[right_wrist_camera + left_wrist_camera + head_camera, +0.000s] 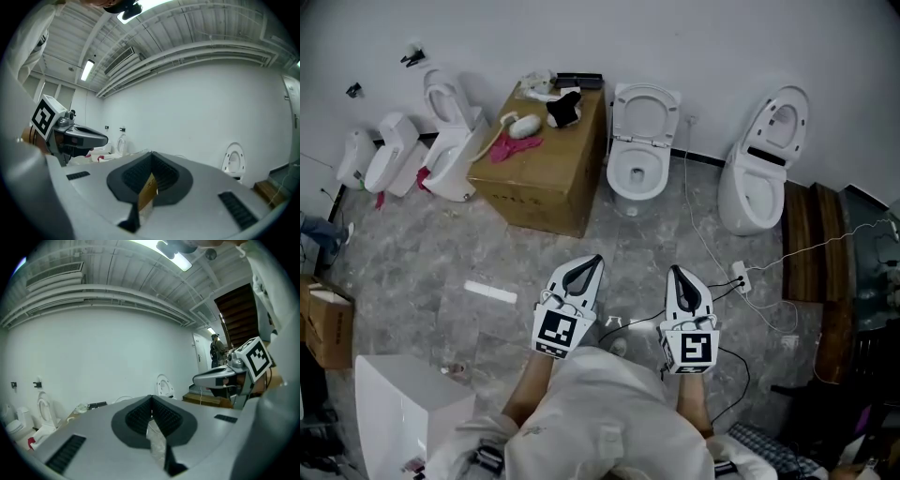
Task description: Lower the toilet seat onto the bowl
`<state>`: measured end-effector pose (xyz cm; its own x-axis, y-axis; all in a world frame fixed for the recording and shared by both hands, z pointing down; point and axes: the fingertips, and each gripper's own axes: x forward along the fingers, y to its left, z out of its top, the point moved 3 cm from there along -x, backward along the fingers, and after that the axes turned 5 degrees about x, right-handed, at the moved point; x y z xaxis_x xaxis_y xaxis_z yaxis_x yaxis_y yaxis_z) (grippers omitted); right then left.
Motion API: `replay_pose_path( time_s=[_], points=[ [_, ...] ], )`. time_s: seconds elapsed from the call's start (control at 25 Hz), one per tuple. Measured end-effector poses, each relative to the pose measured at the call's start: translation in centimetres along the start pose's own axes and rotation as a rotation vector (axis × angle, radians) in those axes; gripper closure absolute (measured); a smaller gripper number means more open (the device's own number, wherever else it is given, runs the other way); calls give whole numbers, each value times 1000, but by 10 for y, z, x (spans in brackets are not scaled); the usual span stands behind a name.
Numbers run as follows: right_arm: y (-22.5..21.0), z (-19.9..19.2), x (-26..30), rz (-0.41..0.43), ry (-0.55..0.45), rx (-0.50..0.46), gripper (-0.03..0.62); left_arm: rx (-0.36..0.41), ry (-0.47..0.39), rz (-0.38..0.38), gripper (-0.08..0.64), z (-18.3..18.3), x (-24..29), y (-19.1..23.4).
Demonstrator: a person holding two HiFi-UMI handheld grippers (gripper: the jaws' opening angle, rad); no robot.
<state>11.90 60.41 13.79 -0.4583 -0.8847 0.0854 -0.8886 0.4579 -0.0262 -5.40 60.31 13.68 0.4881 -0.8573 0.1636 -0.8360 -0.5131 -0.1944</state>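
Observation:
A white toilet [637, 173] stands against the far wall with its seat [645, 108] raised upright. Both grippers hover low over the marble floor, well short of it. My left gripper [597, 259] is shut and holds nothing, pointing toward the toilet. My right gripper [674, 270] is beside it, also shut and empty. In the left gripper view the jaws [151, 397] meet tightly, with a raised seat [163, 386] far ahead. In the right gripper view the jaws [151, 153] are closed too, and a raised seat [233, 159] shows to the right.
A cardboard box [546, 173] with cloths and small items on top stands left of the toilet. A second toilet [761, 169], lid up, is at the right. More white fixtures [441, 141] line the left. Cables and a power strip [739, 277] lie on the floor at the right.

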Motion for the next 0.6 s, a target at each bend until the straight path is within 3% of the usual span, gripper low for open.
replay_pose_path(
  time_s=[0.6],
  points=[
    [-25,-7,94,-25,40,-14,586,-18,-11,-31,548,-12,79,60]
  ],
)
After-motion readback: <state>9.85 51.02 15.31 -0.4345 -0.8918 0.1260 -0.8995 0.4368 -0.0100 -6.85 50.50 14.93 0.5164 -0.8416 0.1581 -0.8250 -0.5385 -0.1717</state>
